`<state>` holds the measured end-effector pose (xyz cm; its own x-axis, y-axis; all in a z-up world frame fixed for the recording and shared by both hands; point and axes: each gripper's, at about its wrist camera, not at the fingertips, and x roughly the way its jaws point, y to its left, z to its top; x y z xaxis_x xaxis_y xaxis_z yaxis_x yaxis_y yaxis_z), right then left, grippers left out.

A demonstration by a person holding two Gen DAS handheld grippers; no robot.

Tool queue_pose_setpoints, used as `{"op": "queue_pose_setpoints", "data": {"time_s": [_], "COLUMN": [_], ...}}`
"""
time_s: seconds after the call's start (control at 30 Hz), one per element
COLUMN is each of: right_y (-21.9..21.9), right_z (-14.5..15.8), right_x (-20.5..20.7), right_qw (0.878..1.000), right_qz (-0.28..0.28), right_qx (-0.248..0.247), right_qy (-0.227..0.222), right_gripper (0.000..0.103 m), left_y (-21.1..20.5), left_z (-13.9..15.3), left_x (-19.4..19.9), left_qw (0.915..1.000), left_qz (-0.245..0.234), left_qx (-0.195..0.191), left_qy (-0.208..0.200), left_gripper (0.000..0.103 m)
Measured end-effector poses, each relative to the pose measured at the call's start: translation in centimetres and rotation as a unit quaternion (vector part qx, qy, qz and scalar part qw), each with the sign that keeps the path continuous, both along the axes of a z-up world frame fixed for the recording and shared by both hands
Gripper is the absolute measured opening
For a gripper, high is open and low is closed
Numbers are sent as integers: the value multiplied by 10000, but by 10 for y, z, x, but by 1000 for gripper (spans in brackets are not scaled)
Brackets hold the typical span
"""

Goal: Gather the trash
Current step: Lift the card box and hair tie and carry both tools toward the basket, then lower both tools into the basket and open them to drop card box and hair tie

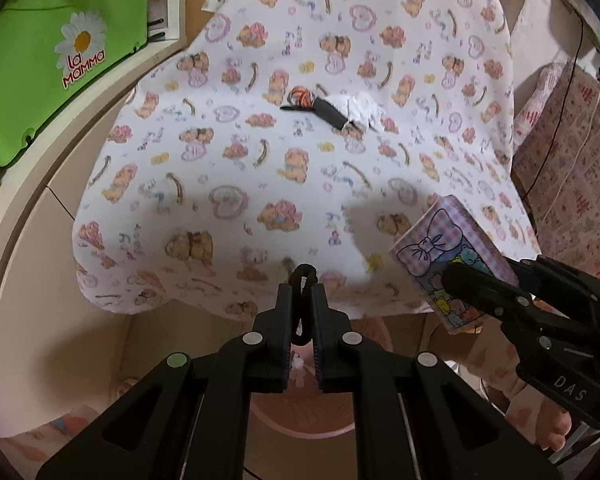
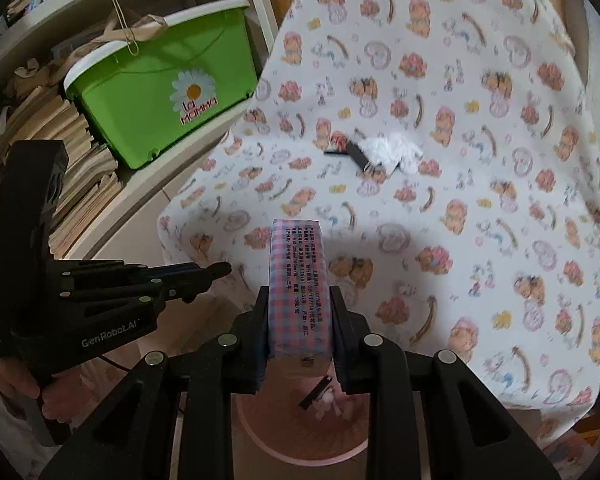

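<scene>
Over pink bin (image 2: 300, 440), L to R: L gripper (image 1: 301, 280) nearly shut, pinching black loop (image 1: 303, 276); R gripper (image 2: 300, 300) part-open, clamped on checked tissue pack (image 2: 298, 272), long axis along fingers. Bin directly below both; remaining scraps (image 1: 332, 110) mid-cloth, ahead.
</scene>
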<state>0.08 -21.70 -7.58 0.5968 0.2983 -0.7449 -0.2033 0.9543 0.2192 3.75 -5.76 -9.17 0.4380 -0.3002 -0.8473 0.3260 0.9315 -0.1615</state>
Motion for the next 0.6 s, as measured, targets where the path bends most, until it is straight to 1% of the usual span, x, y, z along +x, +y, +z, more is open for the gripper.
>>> {"op": "queue_pose_setpoints", "data": {"time_s": [0.1, 0.3, 0.4, 0.47, 0.6], "right_y": [0, 7, 6, 5, 8], "right_z": [-10, -32, -42, -52, -79], "right_x": [0, -5, -7, -5, 0], "right_qw": [9998, 9987, 9977, 9963, 9915], "right_qz": [22, 151, 152, 170, 99], "right_qx": [80, -77, -73, -66, -340], "right_qy": [187, 490, 655, 835, 1254], "right_gripper": [28, 28, 28, 28, 28], "left_y": [-2, -11, -15, -16, -14], "left_z": [-10, -34, -43, -53, -73], "left_x": [-3, -9, -11, -11, -7], "left_qw": [9999, 9982, 9966, 9949, 9916], "left_qz": [-51, -223, -316, -326, -192], "left_qx": [61, 150, 215, 263, 379], "left_qy": [129, 542, 734, 921, 1222], "left_gripper": [9, 9, 9, 9, 9]}}
